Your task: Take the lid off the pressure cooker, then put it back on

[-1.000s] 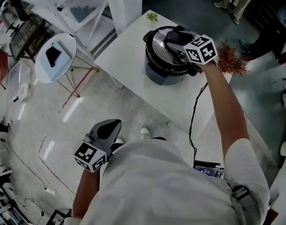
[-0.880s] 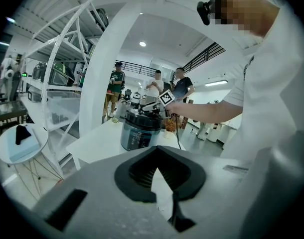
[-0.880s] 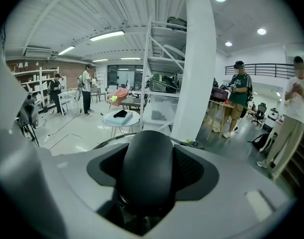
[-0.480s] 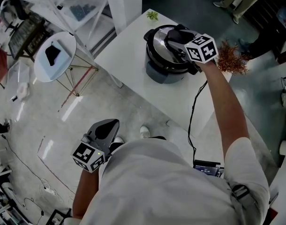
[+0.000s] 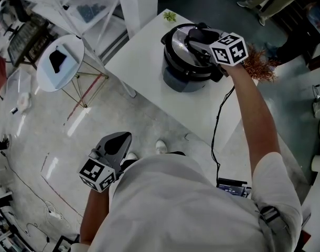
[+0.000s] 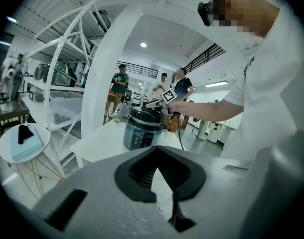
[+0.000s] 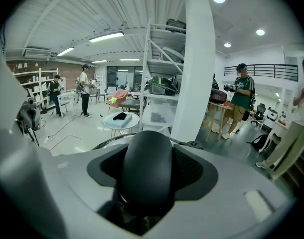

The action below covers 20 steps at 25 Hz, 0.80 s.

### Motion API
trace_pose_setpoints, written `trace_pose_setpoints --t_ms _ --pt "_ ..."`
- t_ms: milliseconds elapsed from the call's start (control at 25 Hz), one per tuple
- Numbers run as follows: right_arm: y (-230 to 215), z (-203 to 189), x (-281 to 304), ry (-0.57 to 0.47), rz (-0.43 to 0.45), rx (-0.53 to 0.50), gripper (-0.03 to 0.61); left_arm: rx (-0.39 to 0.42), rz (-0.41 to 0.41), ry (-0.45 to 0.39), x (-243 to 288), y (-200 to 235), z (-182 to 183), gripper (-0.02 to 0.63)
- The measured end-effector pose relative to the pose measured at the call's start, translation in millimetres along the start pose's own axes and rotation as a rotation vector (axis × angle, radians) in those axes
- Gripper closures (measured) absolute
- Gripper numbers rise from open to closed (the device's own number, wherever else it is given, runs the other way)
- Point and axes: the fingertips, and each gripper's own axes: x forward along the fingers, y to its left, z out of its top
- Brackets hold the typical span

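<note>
The pressure cooker (image 5: 177,82) stands on a white table (image 5: 141,62), with its steel lid (image 5: 177,47) on top. My right gripper (image 5: 200,36) reaches over the lid and is shut on the lid's black handle (image 7: 144,183), which fills the space between the jaws in the right gripper view. My left gripper (image 5: 118,143) hangs low beside the person's body, far from the table, its jaws together and holding nothing. In the left gripper view the cooker (image 6: 139,133) shows at a distance, with the right hand on its lid.
A black cable (image 5: 217,130) runs from the cooker across the table towards the person. A brown bristly bunch (image 5: 259,67) lies right of the cooker and a small green sprig (image 5: 170,18) at the table's far corner. A round side table (image 5: 60,62) and a white pillar (image 5: 141,4) stand left. People stand beyond.
The right gripper with the handle has shifted very slightly up and to the right in the head view. The left gripper has stayed where it was.
</note>
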Motion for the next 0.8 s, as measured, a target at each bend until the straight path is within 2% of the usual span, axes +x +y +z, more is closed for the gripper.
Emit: trace_pose_setpoints --t_ms 400,800 --pt "2.1 12.9 -18.6 0.002 -0.036 -0.014 0.287 0.013 -0.052 0.001 -4.7 6.0 1.3 0.607" --pt "2.6 16.5 -63.7 -0.006 -0.099 0.005 0.287 0.047 -0.123 0.010 -10.6 4.2 8.6 0.607"
